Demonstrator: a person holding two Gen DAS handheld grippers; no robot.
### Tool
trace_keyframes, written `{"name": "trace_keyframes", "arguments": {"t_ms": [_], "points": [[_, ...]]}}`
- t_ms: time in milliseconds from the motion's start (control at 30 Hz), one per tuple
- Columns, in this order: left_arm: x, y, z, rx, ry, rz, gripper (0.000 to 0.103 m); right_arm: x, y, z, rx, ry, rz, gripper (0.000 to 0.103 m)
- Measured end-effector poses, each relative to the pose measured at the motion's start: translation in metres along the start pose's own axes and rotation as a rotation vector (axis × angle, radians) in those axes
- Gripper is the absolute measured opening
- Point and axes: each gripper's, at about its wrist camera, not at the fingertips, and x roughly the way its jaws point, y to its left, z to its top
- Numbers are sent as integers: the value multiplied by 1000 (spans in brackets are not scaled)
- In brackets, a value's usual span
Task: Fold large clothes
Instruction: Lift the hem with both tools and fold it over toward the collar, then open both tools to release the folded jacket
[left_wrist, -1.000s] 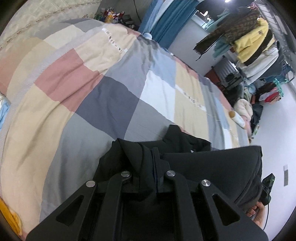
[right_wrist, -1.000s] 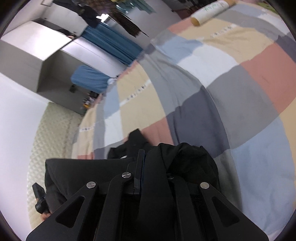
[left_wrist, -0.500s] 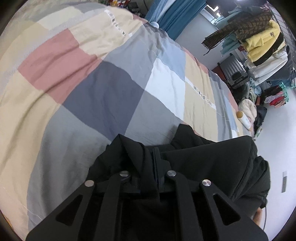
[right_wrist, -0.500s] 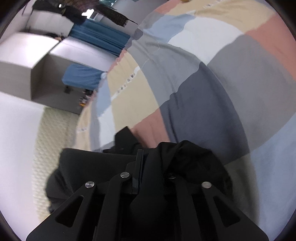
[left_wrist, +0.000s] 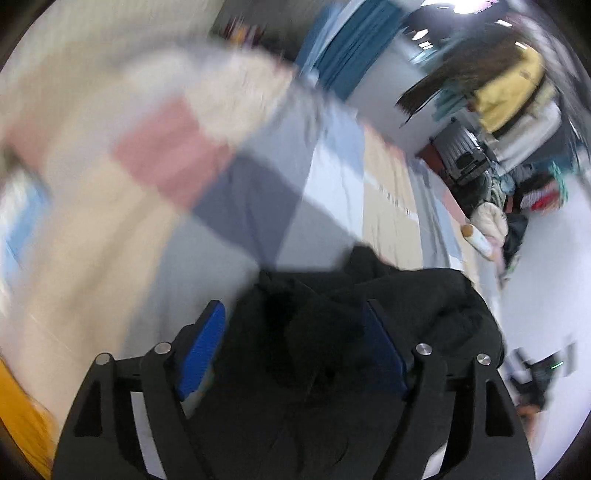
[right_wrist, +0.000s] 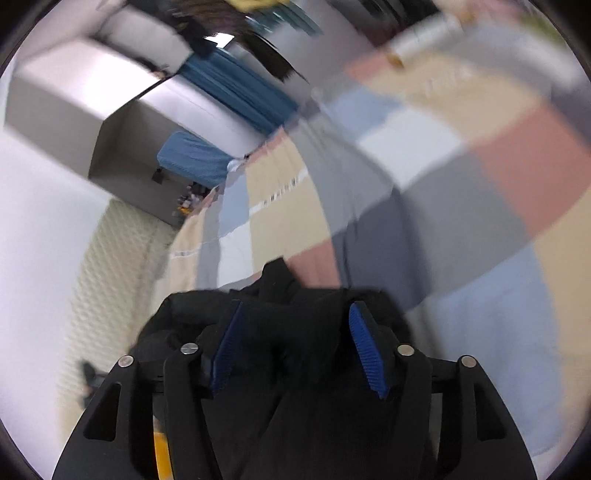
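A black garment (left_wrist: 406, 306) lies bunched on the patchwork bedspread (left_wrist: 166, 158). In the left wrist view my left gripper (left_wrist: 291, 314) has its jaws opening wide; the black cloth sits between the blue pads (left_wrist: 203, 343) without being pinched. In the right wrist view the same black garment (right_wrist: 295, 295) lies under my right gripper (right_wrist: 295, 314), whose jaws are also opening, blue pads (right_wrist: 365, 347) standing apart with cloth loose between them. Both views are blurred by motion.
The bedspread (right_wrist: 424, 177) of grey, pink, beige and blue squares fills most of both views. A rack of hung clothes (left_wrist: 517, 92) stands beyond the bed. A white roll (left_wrist: 478, 240) lies at the bed's edge. Blue curtains (right_wrist: 240, 88) and a padded headboard (right_wrist: 110, 277) show.
Both grippers went from shut on the black cloth to wide apart, letting it go. Both have pulled up and back from the bed; the garment has dropped onto the bedspread.
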Motion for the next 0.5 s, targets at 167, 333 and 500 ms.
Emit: {"name": "trace_keyframes", "arguments": {"t_ms": [167, 333, 500], "points": [[-29, -55, -30, 200, -169, -36, 77, -15, 78, -28, -254, -99, -43, 75], [13, -122, -77, 325, -165, -118, 77, 37, 132, -88, -430, -106, -83, 79], [75, -152, -93, 431, -145, -18, 77, 109, 137, -128, -497, -39, -147, 79]]}}
